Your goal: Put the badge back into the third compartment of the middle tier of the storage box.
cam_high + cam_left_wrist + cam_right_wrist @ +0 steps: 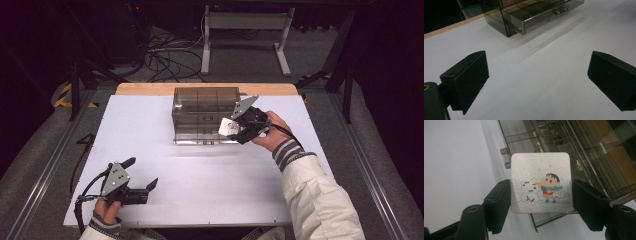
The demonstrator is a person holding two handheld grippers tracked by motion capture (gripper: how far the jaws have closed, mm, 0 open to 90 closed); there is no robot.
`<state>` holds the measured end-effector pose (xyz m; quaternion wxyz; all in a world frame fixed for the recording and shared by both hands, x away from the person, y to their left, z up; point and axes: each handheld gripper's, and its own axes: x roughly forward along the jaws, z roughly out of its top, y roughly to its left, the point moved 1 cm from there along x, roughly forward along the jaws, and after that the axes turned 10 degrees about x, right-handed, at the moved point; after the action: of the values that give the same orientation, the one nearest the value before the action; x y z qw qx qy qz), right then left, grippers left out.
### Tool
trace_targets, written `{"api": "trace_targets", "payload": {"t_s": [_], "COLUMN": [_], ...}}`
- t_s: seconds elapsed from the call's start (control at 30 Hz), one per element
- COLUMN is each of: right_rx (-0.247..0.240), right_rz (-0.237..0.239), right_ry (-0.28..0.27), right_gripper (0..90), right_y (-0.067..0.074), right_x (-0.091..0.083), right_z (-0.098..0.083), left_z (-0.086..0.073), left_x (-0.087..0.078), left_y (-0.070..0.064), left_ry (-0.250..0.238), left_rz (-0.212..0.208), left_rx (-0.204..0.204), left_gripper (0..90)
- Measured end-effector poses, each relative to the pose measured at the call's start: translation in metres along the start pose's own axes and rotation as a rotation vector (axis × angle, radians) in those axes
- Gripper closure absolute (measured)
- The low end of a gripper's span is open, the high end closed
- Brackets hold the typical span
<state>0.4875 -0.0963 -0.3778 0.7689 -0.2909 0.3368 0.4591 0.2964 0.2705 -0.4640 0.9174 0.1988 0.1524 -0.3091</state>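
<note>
At the far middle of the white table (pixel 200 175) stands a smoky transparent drawer box (pixel 205 115), and everything else lies in relation to it. Its lowest drawer (pixel 541 16) is pulled a little way out toward the person, with small metal knobs (pixel 560 10) on its front, seen in the left gripper view.

Against the box's right front corner, the right gripper (pixel 239 126) is held by the person's right hand (pixel 270 132), whose striped cuff and cream sleeve (pixel 320 200) reach in from the near right. Its two black jaws are closed onto the opposite side edges of a small white square card (pixel 540 182) with rounded corners, printed with a cartoon child beside a snowman. In the right gripper view the card sits upright between the pads (pixel 501 205), above the open drawer and just in front of the box's face, with a knob showing just beside its left edge.

Well apart from the box, toward the near left corner of the table, the left gripper (pixel 140 172) rests in the person's left hand (pixel 107 210). Its jaws stand wide apart and hold nothing; between them lies bare white table, with the box beyond at the upper part of the left gripper view.

Beyond the box, a strip of wooden table edge (pixel 145 89) shows, and cables (pixel 165 60) lie on the floor behind it.
</note>
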Motion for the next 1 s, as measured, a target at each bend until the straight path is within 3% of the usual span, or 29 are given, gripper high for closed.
{"api": "trace_targets", "payload": {"t_s": [0.43, 1.0], "right_rx": [-0.034, -0.03], "right_rz": [0.01, 0.002], "right_ry": [0.068, 0.137], "right_gripper": [33.6, 33.6], "right_y": [-0.009, -0.016], "right_x": [0.014, 0.024], "right_z": [0.001, 0.001], "left_z": [-0.001, -0.001], "left_x": [-0.003, -0.001], "left_y": [0.0, 0.0], "left_ry": [0.005, 0.005], "left_rz": [0.005, 0.003], "left_rx": [-0.008, -0.003], "left_gripper": [4.3, 4.3]}}
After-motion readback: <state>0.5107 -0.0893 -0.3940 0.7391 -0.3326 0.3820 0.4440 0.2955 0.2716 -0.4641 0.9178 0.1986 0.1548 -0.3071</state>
